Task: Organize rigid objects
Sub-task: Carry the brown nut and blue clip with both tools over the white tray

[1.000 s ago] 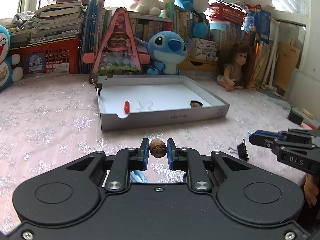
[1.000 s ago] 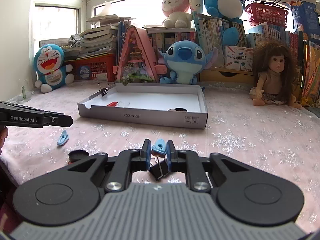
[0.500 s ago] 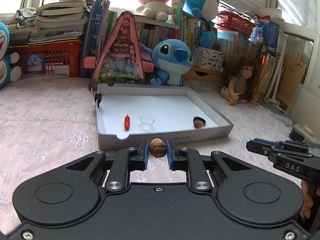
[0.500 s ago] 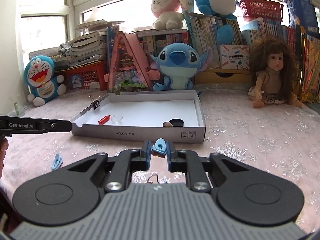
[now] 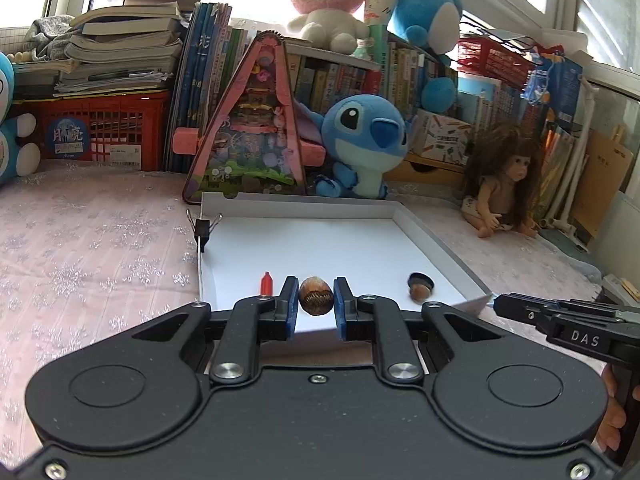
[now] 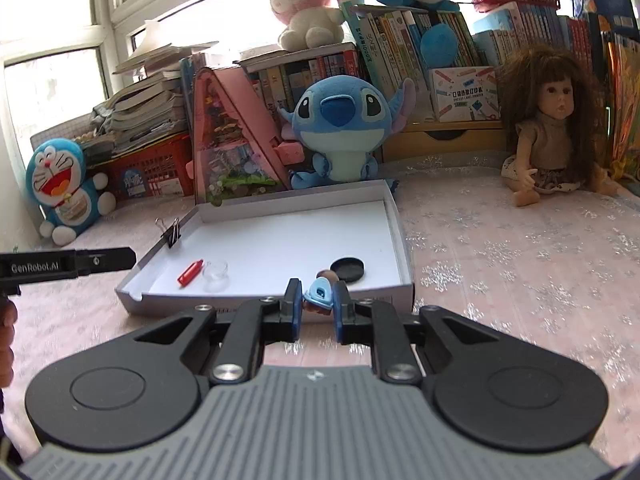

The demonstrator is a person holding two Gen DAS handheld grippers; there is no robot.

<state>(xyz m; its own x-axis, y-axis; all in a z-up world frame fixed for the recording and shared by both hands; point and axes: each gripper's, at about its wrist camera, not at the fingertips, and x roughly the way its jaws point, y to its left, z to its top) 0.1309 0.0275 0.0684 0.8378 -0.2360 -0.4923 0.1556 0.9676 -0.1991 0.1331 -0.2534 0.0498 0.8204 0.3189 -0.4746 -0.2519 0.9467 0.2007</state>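
My left gripper is shut on a brown ridged nut-like piece, held over the near edge of the white shallow box. My right gripper is shut on a small light-blue clip, just in front of the box's near wall. Inside the box lie a red cap-like piece, a clear round dish, a black round lid and a brown nut. A black binder clip grips the box's left wall.
Plush toys, a pink triangular toy house, a doll, books and a red crate line the back. A pink snowflake cloth covers the table. Each gripper shows at the edge of the other's view.
Both grippers have risen and moved forward to the box, each keeping its object. The left one now reaches over the near wall; the right one is close in front of it.
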